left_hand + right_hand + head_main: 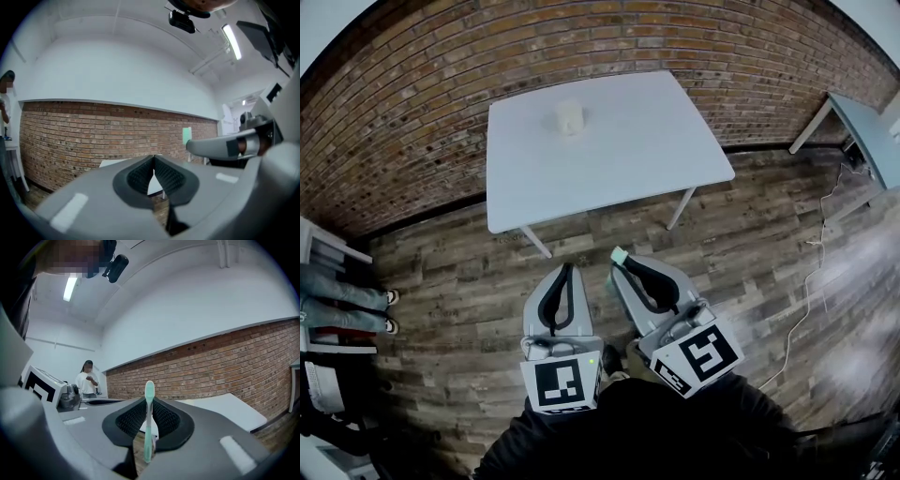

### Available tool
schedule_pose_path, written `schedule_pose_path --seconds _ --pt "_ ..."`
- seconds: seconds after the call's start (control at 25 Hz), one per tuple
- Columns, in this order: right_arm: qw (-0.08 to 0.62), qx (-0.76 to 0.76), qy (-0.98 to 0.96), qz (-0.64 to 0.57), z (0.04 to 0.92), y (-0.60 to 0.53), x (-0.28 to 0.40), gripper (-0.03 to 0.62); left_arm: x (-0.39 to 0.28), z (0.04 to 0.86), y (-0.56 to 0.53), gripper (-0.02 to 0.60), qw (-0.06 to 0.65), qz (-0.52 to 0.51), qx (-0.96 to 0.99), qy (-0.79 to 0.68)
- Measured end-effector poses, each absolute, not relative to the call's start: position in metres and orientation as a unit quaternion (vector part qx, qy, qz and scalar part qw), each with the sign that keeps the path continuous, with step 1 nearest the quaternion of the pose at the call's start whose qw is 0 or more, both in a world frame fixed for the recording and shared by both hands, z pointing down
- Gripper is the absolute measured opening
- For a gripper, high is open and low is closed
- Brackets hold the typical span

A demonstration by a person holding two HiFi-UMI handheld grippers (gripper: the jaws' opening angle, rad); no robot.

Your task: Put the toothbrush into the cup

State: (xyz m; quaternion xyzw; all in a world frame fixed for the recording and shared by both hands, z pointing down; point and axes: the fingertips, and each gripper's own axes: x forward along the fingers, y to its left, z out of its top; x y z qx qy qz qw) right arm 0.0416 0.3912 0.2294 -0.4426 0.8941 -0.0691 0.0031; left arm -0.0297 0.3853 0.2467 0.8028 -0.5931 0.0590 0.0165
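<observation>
The right gripper is clenched on the toothbrush. In the right gripper view the mint handle stands upright between the ribbed pads, with its head above the jaw tips and its tail below them. The left gripper is clenched on nothing, and its pads meet at the tips. In the head view both grippers hang side by side over the wooden floor, at 6 o'clock from the bench and well short of its near edge.

The cup stands on the bench at about 12 o'clock from the grippers. It is toward the far edge and a little left of centre, well apart from the near edge and both side edges. Bare white top lies all around it.

Between the grippers and the bench's near edge lies a strip of bare floor, crossed only by two slanted bench legs under that edge. The brick wall runs close behind the bench from 9 through 12 to 2 o'clock. At 9 o'clock a person's legs stand at the frame's edge, well apart from the grippers. At 3 o'clock a pale cable trails over the floor, and at 2 o'clock the corner of a second bench juts in.
</observation>
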Motion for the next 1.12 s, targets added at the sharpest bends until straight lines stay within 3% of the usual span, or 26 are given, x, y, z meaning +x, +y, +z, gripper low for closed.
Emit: schedule_pose_path --seconds 1.12 --pt "0.019 -0.410 0.908 -0.081 0.236 0.230 0.099 0.044 0.035 0.244 0.228 0.008 0.000 0.084 0.792 -0.605"
